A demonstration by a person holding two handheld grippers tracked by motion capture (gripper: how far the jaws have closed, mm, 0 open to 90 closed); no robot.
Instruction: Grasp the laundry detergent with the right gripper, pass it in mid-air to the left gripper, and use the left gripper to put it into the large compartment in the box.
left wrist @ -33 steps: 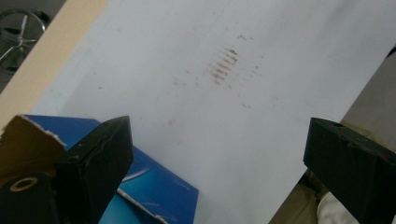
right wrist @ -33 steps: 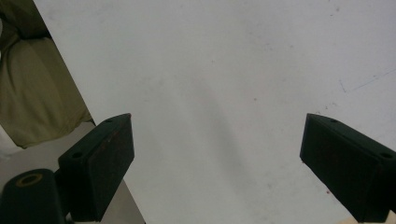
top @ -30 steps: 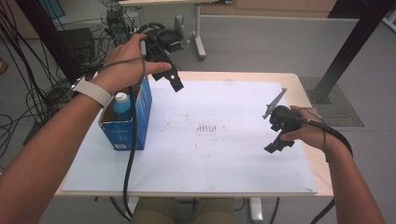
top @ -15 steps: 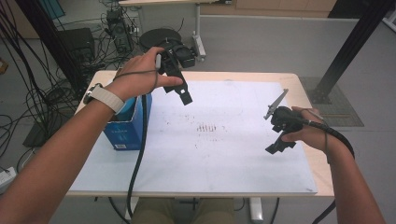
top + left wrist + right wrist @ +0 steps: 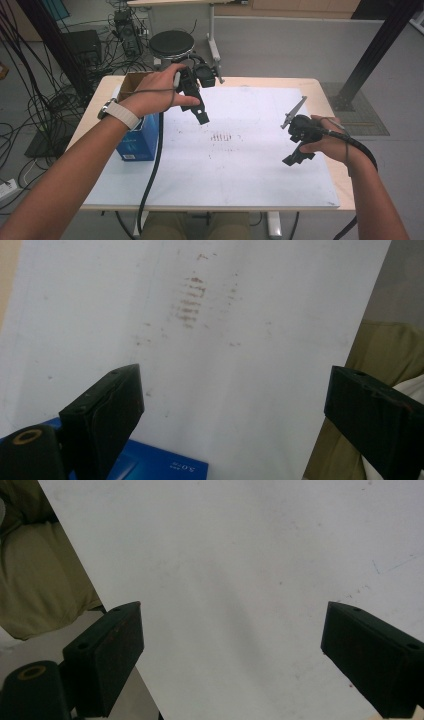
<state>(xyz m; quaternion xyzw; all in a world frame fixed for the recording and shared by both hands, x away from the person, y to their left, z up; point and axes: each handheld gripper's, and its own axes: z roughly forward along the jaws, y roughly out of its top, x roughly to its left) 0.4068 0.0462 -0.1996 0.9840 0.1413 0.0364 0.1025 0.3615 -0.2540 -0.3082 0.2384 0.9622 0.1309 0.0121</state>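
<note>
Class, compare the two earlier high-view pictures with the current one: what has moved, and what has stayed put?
The left gripper has lifted off the blue box and travelled toward the far middle of the white sheet, jaws open and empty. The right gripper has stayed open in place near the sheet's right edge. The box has not shifted.

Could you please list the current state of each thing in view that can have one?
Left claw: open, empty, held above the table.
Right claw: open, empty, over the white sheet.
Blue box: upright on the table, top flaps open.
White sheet: flat, smudged near its middle.
</note>
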